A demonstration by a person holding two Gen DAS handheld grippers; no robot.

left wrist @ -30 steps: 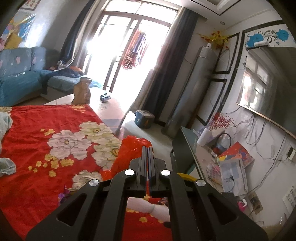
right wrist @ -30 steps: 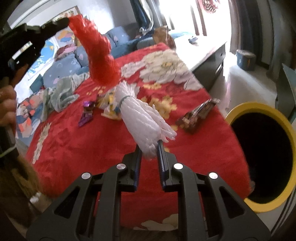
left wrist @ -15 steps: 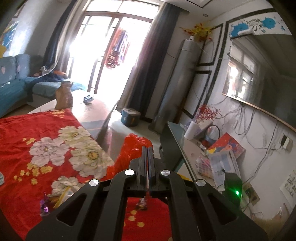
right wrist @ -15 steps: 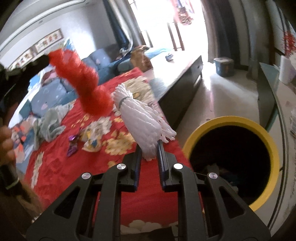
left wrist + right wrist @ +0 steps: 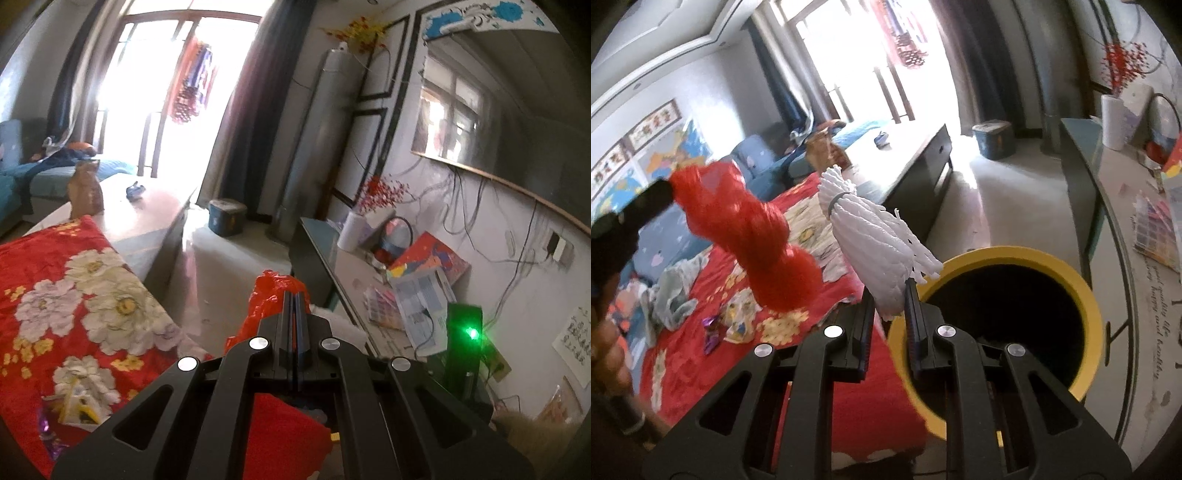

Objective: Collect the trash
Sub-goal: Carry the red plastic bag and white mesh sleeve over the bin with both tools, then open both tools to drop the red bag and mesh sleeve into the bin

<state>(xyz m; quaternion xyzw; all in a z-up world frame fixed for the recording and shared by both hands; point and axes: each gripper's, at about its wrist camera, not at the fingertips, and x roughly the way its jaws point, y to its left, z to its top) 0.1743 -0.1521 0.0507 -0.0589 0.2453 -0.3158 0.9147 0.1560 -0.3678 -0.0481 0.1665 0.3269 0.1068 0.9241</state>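
Note:
My right gripper [image 5: 889,295] is shut on a white foam-net bundle [image 5: 871,236] tied with a band, held up at the near rim of a yellow bin [image 5: 1086,291] with a dark inside. My left gripper [image 5: 294,295] is shut on a red plastic bag [image 5: 269,299], which bulges past its fingertips. In the right wrist view that red bag [image 5: 753,236] hangs from the left gripper [image 5: 661,192] at the left, above the red floral cloth [image 5: 812,321]. Loose wrappers [image 5: 738,325] lie on the cloth.
A crumpled grey-green rag [image 5: 672,291] lies on the cloth. A dark low table [image 5: 923,155] stands beyond the bed, a blue box [image 5: 993,140] on the floor. A glass-topped side table [image 5: 354,273] with papers runs along the right wall. A hand [image 5: 605,350] shows at left.
Both grippers swung to the right, off the red cloth toward the bin. The yellow bin now sits directly beneath the white bundle. The red bag moved along with the left gripper.

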